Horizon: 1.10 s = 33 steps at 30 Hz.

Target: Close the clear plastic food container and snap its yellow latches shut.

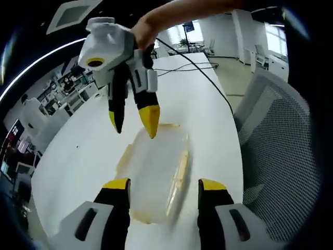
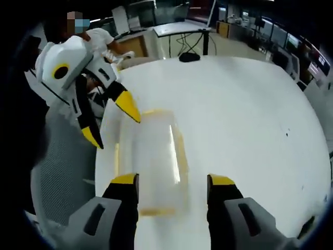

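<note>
Both grippers' jaws stand apart around the blurred clear container at lower centre; an off-centre press could skid it across the worktop.

Bright even office light, ceiling strip light glowing, container smeared by motion blur, white table washed out, fisheye bending at edges, faint shadows.

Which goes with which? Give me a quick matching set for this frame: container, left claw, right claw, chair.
Things:
1. container
2. left claw
3. right claw
4. chair

States/places:
A. open, container between its jaws, chair on its left
B. grey mesh, at the table edge
C. clear with yellow latches, on the white table
D. open, container between its jaws, chair on its right

Pairs: 1-C, 2-D, 3-A, 4-B
</note>
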Available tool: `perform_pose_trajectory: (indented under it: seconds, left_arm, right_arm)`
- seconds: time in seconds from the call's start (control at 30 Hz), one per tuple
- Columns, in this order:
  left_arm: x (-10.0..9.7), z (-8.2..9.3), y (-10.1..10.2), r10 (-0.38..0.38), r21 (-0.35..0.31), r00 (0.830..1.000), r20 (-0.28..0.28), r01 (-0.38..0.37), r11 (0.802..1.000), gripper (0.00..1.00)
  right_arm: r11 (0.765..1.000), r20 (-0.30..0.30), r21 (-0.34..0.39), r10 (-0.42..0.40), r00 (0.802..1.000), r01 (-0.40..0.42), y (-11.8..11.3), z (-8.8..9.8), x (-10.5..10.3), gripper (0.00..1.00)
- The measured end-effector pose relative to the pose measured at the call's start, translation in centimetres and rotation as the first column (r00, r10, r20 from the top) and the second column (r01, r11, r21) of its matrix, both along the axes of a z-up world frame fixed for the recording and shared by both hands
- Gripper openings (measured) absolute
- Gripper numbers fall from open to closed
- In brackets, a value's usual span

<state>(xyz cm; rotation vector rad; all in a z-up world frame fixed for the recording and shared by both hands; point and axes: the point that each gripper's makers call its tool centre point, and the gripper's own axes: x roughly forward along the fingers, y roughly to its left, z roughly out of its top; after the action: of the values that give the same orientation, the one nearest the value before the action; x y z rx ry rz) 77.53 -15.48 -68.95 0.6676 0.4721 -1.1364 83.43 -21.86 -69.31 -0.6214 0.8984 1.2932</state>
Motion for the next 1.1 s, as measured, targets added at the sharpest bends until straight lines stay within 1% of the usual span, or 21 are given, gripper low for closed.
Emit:
perform_pose_trajectory:
  seconds: [0.17, 0.4, 0.57, 0.7, 0.77, 0.97, 1.0, 1.1]
  left_arm:
    - [0.6, -0.1, 1.1, 0.066, -0.019, 0.997, -0.049, -0.067, 0.998, 0.54]
    - [1.2, -0.2, 2.3, 0.116, -0.033, 0.991, -0.069, -0.119, 0.992, 0.59]
    - [1.4, -0.3, 3.0, 0.145, -0.040, 0.986, -0.085, -0.149, 0.988, 0.60]
    - [1.6, -0.4, 3.5, 0.169, -0.045, 0.981, -0.096, -0.174, 0.984, 0.61]
    - [1.7, -0.4, 3.7, 0.179, -0.048, 0.979, -0.098, -0.184, 0.982, 0.62]
    - [1.9, -0.7, 4.5, 0.215, -0.055, 0.971, -0.105, -0.221, 0.974, 0.62]
    - [1.9, -0.7, 4.6, 0.221, -0.056, 0.970, -0.106, -0.227, 0.972, 0.62]
    - [1.9, -1.0, 4.9, 0.234, -0.061, 0.965, -0.117, -0.242, 0.968, 0.61]
  right_arm:
    - [0.999, 0.035, 0.015, -0.034, 0.999, 0.033, -0.9, 0.2, -0.7, 0.54]
    - [0.996, 0.068, 0.043, -0.083, 0.994, 0.081, -1.9, 0.2, -1.9, 0.57]
    - [0.990, 0.094, 0.071, -0.128, 0.987, 0.122, -2.6, 0.1, -2.5, 0.57]
    - [0.982, 0.118, 0.104, -0.167, 0.979, 0.155, -2.9, 0.3, -2.9, 0.57]
    - [0.975, 0.130, 0.122, -0.201, 0.971, 0.185, -3.1, 0.3, -3.1, 0.57]
    - [0.958, 0.141, 0.171, -0.257, 0.956, 0.232, -3.4, -0.1, -3.9, 0.57]
    - [0.951, 0.143, 0.187, -0.273, 0.951, 0.245, -3.5, -0.1, -4.1, 0.57]
    - [0.945, 0.141, 0.199, -0.292, 0.946, 0.262, -3.6, -0.3, -4.5, 0.57]
